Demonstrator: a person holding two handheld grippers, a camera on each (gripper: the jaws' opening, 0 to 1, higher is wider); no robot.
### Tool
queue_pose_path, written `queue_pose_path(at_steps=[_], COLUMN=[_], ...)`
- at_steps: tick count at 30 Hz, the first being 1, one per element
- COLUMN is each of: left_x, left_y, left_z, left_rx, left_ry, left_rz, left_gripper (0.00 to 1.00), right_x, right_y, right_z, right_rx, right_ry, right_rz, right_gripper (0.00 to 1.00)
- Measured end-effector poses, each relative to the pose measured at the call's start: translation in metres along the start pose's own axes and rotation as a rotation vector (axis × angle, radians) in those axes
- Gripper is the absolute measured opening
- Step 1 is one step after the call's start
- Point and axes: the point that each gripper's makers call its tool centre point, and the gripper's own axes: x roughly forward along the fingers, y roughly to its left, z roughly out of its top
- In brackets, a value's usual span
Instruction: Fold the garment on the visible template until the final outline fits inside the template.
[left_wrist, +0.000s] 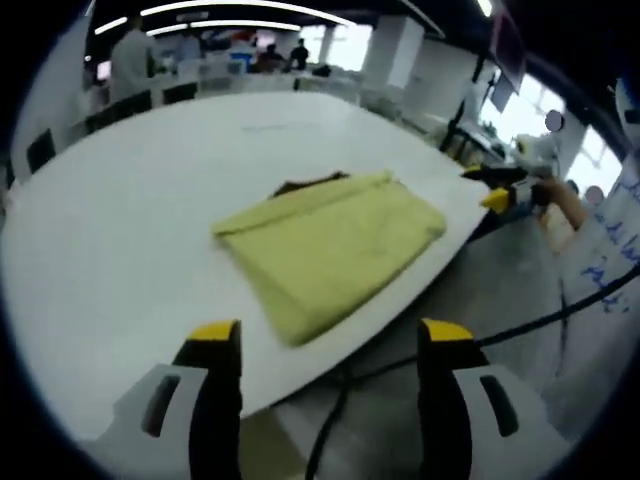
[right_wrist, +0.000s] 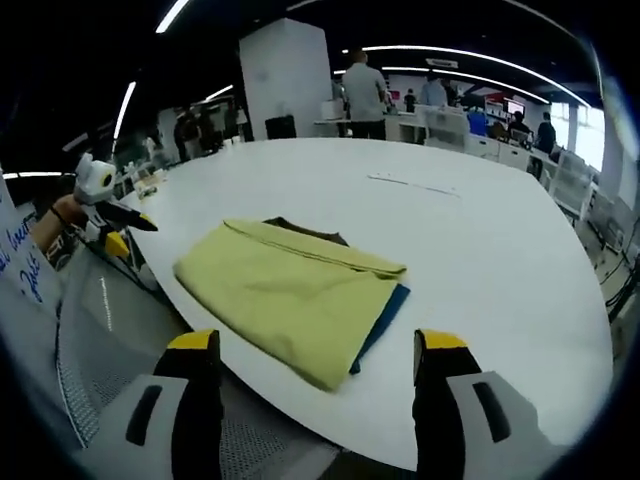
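A folded yellow garment (left_wrist: 335, 250) lies at the centre of the frame on a white table (left_wrist: 130, 220), near the table's right edge. A dark strip (left_wrist: 312, 183) peeks out along its upper edge. The left gripper (left_wrist: 330, 345) rises from the bottom, its yellow-tipped jaws spread apart and empty. At the right edge of the frame the other gripper (left_wrist: 503, 192) shows, held by a hand (left_wrist: 560, 200).

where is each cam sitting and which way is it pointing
Left gripper view: rides the left gripper, looking across the table at the folded yellow garment; the right gripper and a hand show at right.
Right gripper view: rides the right gripper, facing the garment from the opposite side; the left gripper shows at left.
Shared: garment, table, both open grippers.
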Motion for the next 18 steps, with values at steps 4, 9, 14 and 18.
queue_pose_path(at_steps=[4,9,14,18], left_x=[0.004,0.006,0.008,0.012], left_y=[0.003,0.002,0.004,0.003], left_z=[-0.005,-0.005,-0.004,-0.016], left_rx=[0.0,-0.022,-0.031,0.003], left_ry=[0.026,0.015,0.001,0.057], left_rz=[0.006,-0.013,-0.014,-0.009], left_gripper=[0.64,0.57,0.53,0.5], right_x=[0.001,0.003,0.007,0.012], right_y=[0.002,0.001,0.0,0.005], right_z=[-0.006,-0.01,-0.016,-0.024], right_rx=[-0.016,0.018,0.04,0.058], right_ry=[0.023,0.019,0.023,0.036], right_rz=[0.002,0.011,0.019,0.044], right_gripper=[0.7,0.58,0.5,0.41])
